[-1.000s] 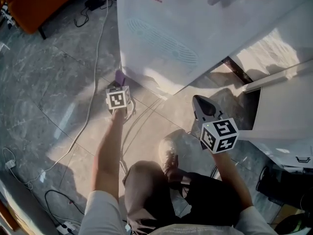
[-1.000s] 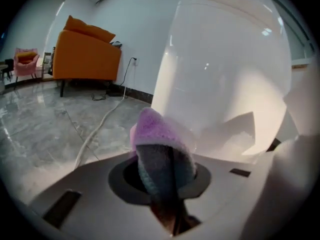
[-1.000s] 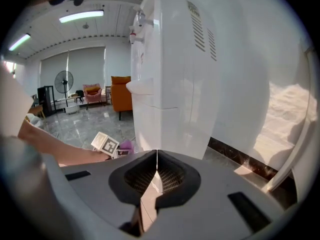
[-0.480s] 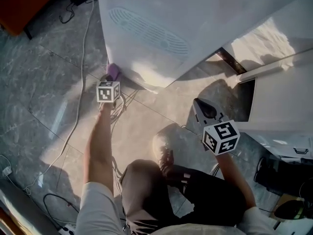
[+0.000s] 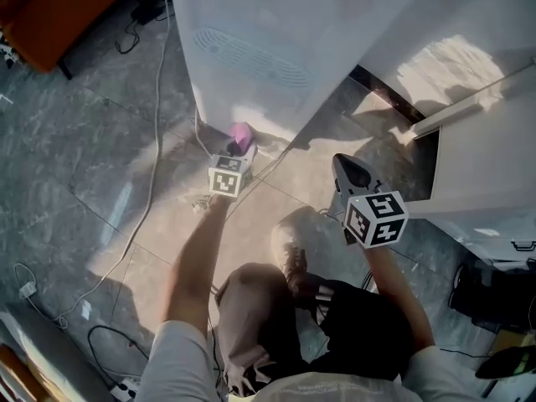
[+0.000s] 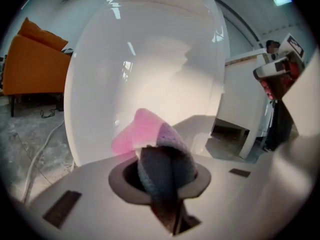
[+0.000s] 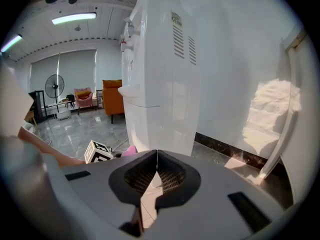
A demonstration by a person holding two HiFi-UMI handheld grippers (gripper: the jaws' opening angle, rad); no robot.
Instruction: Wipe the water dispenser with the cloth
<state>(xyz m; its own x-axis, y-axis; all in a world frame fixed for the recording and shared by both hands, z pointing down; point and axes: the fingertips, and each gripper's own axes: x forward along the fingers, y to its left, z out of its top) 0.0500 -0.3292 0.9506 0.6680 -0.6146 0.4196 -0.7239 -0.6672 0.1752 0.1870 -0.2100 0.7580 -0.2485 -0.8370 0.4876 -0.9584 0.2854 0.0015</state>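
Observation:
The white water dispenser (image 5: 276,40) stands on the floor ahead of me and fills the left gripper view (image 6: 145,69); it rises tall in the right gripper view (image 7: 160,74). My left gripper (image 5: 237,151) is shut on a pink and purple cloth (image 5: 241,134), held low against the dispenser's base. The cloth (image 6: 152,134) bulges out between the jaws. My right gripper (image 5: 347,174) hangs shut and empty to the right, away from the dispenser. The cloth (image 7: 130,150) and the left gripper's marker cube (image 7: 98,152) show low at the left of the right gripper view.
Cables (image 5: 151,166) trail across the marble floor at the left. An orange sofa (image 5: 59,7) stands at the upper left. A white cabinet (image 5: 486,174) is at the right. My knee and shoe (image 5: 289,262) are below the grippers.
My left gripper with the cloth has moved right along the dispenser's base, from its left corner toward the front. The right gripper has stayed nearly in place.

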